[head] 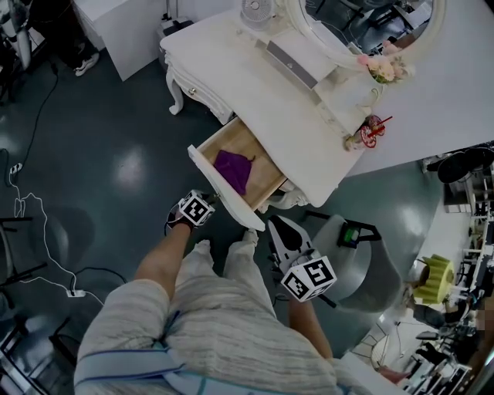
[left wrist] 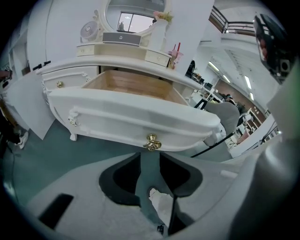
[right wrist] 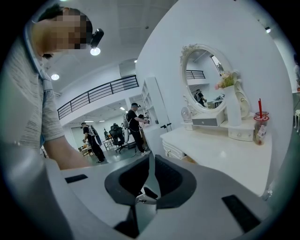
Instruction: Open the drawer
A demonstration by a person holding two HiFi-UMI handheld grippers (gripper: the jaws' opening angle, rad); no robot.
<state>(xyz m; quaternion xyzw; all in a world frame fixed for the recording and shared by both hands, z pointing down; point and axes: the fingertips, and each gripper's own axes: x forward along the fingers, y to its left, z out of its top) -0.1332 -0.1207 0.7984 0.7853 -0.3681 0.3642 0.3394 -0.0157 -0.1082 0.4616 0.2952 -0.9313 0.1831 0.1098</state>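
The white dressing table's drawer [head: 224, 187] stands pulled out, showing its wooden floor and a purple cloth [head: 234, 168] inside. In the left gripper view the drawer's white front [left wrist: 131, 119] fills the middle, with its brass knob [left wrist: 152, 142] just beyond the fingertips. My left gripper [left wrist: 150, 158] is open; the knob sits ahead of the gap and nothing is between the pads. In the head view the left gripper [head: 203, 203] is close to the drawer front. My right gripper [head: 278, 225] hangs by the drawer's right corner, and in its own view the right gripper [right wrist: 152, 161] is shut and holds nothing.
On the table top [head: 255, 73] are a small fan [head: 255, 11], an oval mirror, flowers [head: 384, 69] and a cup with red straws [head: 373, 129]. A grey chair [head: 363, 266] stands at the right. Cables [head: 38, 231] lie on the floor at the left. People [right wrist: 133, 125] stand far off.
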